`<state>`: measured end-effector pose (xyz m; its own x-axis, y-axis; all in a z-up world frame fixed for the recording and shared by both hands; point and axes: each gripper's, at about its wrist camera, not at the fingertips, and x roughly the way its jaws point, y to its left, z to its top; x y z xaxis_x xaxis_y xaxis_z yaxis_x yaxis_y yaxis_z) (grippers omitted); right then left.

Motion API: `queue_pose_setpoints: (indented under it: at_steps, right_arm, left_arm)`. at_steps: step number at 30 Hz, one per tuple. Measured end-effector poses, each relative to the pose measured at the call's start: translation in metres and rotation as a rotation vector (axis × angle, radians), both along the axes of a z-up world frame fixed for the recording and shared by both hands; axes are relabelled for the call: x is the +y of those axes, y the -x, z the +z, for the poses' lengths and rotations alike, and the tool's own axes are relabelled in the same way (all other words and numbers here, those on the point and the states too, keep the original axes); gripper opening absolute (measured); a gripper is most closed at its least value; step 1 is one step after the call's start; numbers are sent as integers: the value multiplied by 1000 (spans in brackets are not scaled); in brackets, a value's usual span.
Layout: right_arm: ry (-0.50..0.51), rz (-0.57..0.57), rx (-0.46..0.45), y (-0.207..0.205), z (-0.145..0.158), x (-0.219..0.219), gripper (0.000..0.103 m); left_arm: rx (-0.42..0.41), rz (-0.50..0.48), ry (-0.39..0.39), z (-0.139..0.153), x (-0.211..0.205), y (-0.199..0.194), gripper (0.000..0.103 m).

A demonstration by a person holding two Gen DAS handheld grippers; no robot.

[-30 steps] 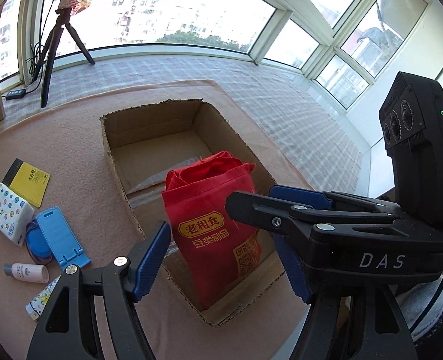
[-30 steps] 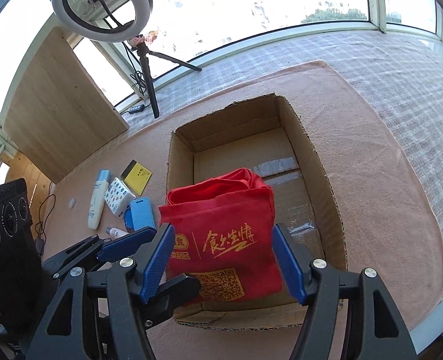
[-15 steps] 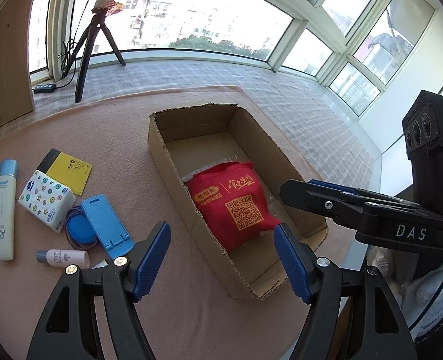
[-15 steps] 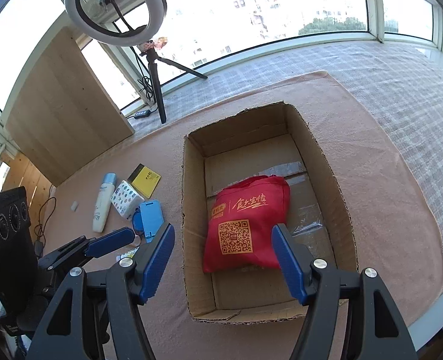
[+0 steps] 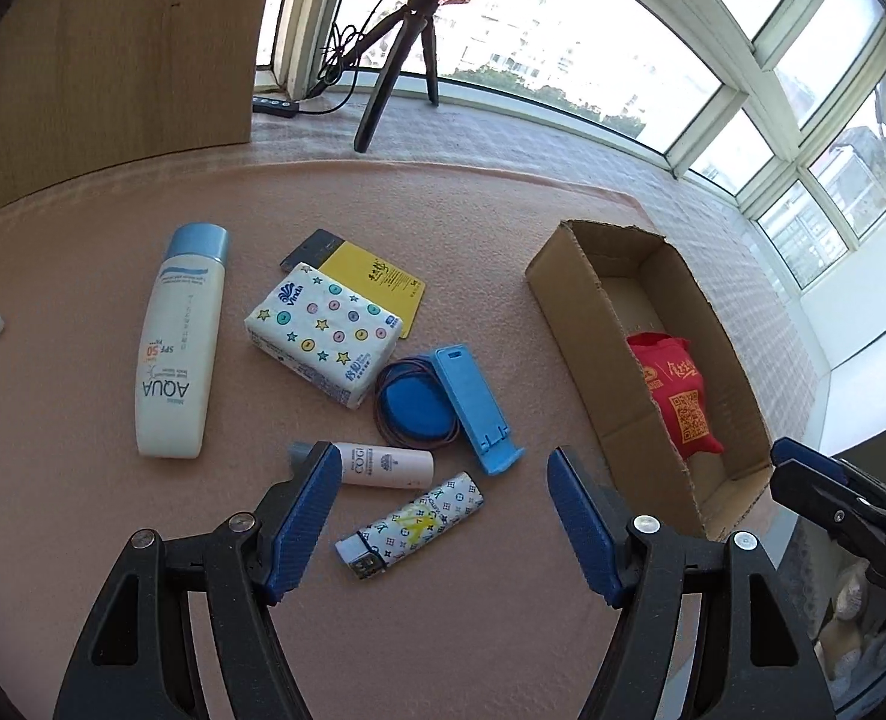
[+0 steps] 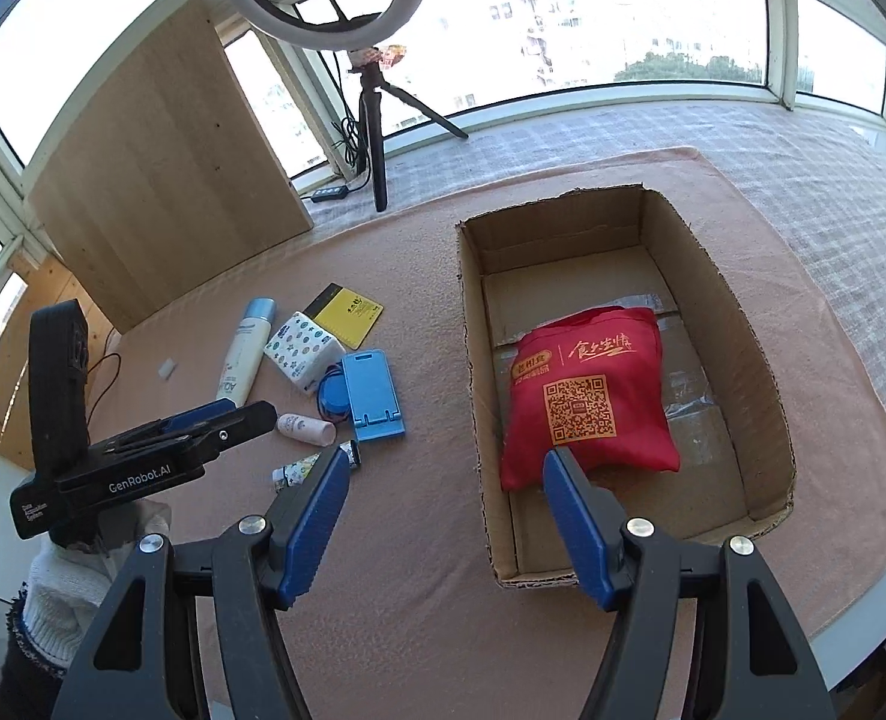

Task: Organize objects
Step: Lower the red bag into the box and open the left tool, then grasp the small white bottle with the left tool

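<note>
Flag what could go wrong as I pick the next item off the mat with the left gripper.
The small items are crowded: the lighter, white tube and blue phone stand lie close together, so the open left gripper may nudge a neighbour. The hair tie loops around a blue disc and could snag. The red bag fills the middle of the cardboard box, leaving less room.

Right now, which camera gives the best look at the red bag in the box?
The right wrist view: the red bag lies flat and fully visible in the cardboard box. In the left wrist view, the bag sits off to the side, partly hidden by the box wall.
</note>
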<state>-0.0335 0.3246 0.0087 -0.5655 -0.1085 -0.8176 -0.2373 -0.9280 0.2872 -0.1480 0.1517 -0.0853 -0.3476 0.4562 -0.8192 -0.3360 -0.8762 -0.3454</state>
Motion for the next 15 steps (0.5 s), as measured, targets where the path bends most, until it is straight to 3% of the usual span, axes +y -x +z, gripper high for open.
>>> queue_pose_setpoints:
  at_steps: [7, 11, 15]
  right_arm:
    - [15, 8, -23, -7, -8, -21, 64]
    - [22, -18, -38, -12, -13, -22, 64]
    - [40, -51, -49, -17, -16, -17, 64]
  left_arm:
    - [-82, 54, -11, -27, -20, 25, 74]
    - [-111, 55, 15, -40, -17, 35, 56]
    - [-126, 49, 23, -49, -13, 41, 55]
